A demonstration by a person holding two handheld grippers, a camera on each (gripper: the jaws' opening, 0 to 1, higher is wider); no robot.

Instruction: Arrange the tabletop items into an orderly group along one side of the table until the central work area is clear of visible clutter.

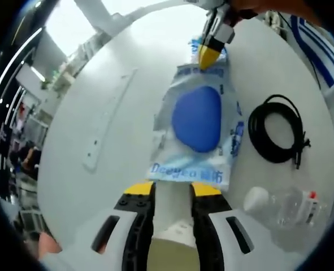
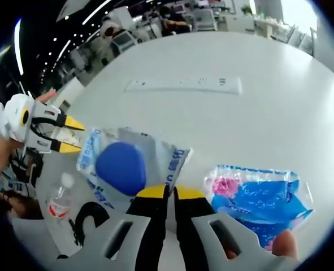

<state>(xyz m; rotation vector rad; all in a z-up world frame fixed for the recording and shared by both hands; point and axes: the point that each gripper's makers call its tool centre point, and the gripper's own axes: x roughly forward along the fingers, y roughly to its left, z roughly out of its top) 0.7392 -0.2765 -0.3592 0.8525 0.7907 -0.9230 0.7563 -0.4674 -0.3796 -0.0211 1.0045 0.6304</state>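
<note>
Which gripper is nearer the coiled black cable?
Left. The left gripper sits beside the black cable; the right gripper is across the blue-pad packet, slightly farther.

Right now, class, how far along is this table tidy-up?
Nothing looks grouped yet. In hand: the right claw is shut on the packet with the blue pad, the left claw open at its other end. Left: cable, bottle, power strip, blue bag.

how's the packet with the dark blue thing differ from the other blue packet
The packet with the dark blue pad is mostly clear and grey-white around one solid blue shape; the blue packet is bright blue with a pink patch. The first has the right hand-held gripper at its edge; the second lies free beside it. Both are flat plastic packets on the white table.
</note>
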